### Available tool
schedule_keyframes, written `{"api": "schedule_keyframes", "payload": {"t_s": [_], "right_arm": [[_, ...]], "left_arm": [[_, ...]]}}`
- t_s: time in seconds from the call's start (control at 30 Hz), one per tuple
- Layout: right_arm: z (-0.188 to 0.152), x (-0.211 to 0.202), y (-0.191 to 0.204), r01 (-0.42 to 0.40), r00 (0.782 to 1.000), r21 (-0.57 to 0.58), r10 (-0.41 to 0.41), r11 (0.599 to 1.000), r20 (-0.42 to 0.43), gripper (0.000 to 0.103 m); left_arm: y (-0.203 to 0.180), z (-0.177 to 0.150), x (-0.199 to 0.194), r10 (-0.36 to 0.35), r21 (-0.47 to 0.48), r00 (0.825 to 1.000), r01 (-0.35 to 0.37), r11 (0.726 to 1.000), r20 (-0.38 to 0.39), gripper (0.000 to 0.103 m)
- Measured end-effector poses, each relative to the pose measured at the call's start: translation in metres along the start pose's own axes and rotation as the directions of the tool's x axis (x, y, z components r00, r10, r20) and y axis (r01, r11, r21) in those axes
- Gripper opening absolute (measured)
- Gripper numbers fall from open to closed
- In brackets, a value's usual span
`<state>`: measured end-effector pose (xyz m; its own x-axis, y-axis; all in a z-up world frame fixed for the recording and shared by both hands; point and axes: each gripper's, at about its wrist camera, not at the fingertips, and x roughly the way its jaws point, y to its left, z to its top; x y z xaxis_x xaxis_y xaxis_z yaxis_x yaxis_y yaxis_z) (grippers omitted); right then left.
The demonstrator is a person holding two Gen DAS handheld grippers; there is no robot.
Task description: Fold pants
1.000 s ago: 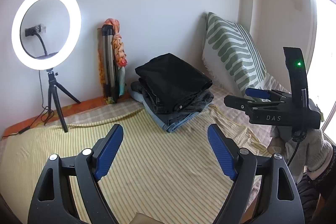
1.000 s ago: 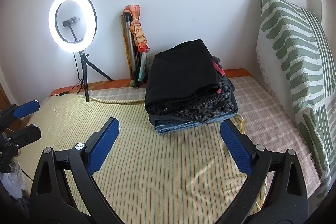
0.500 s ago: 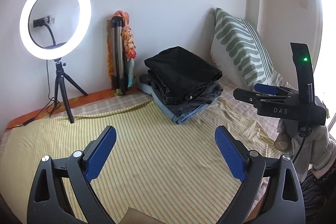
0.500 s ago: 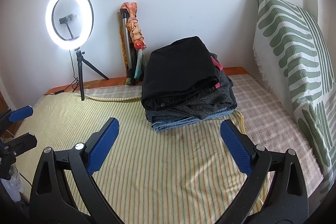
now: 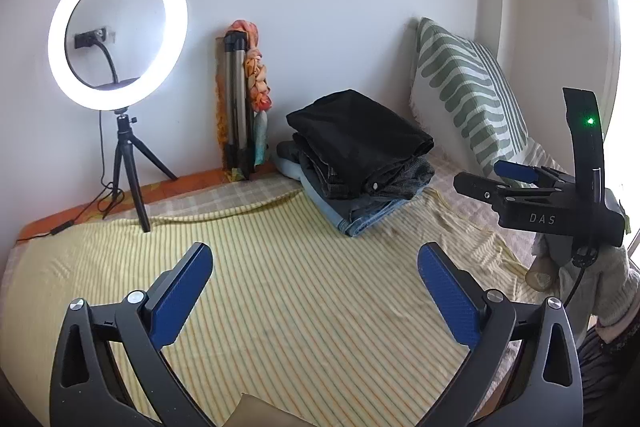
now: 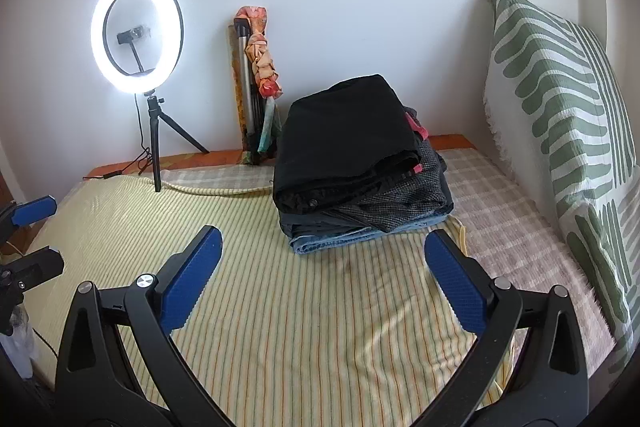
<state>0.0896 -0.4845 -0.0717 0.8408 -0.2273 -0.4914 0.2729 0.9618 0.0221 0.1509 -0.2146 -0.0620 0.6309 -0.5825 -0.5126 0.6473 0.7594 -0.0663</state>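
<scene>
A stack of folded pants [image 5: 356, 163] lies at the back of the bed, black pair on top, dark grey and blue denim below; it also shows in the right wrist view [image 6: 356, 163]. My left gripper [image 5: 314, 265] is open and empty, above the striped yellow sheet [image 5: 280, 291], well short of the stack. My right gripper [image 6: 322, 251] is open and empty, just in front of the stack. The right gripper also shows from the side in the left wrist view [image 5: 516, 179]. The left gripper's fingers [image 6: 34, 211] show at the left edge of the right wrist view.
A lit ring light on a small tripod [image 5: 118, 39] stands at the back left. A folded tripod with an orange cloth [image 5: 244, 107] leans on the wall. A green-patterned pillow [image 6: 560, 115] stands along the right. A checked sheet [image 6: 500, 211] lies by it.
Both grippers have drawn back and risen a little from the stack, both still open. The left view has turned slightly right, so the ring light and stack sit further right.
</scene>
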Motion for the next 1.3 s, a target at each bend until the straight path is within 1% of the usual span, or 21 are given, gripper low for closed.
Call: {"api": "schedule_keyframes", "payload": {"t_s": [0.47, 0.93, 1.3], "right_arm": [[-0.0001, -0.0025, 0.0038, 0.006, 1.0, -0.012, -0.006, 1.0, 0.008, 0.103], [-0.0006, -0.0013, 0.0042, -0.002, 1.0, -0.011, 0.002, 1.0, 0.005, 0.103], [-0.0016, 0.002, 0.0039, -0.012, 1.0, -0.016, 0.012, 1.0, -0.005, 0.103]], "left_arm": [[-0.0021, 0.0002, -0.005, 0.021, 0.02, 1.0, -0.021, 1.0, 0.008, 0.102], [-0.0022, -0.0003, -0.0031, 0.019, 0.024, 1.0, -0.019, 1.0, 0.004, 0.102], [-0.0019, -0.0026, -0.0027, 0.003, 0.022, 1.0, -0.003, 1.0, -0.003, 0.102]]}}
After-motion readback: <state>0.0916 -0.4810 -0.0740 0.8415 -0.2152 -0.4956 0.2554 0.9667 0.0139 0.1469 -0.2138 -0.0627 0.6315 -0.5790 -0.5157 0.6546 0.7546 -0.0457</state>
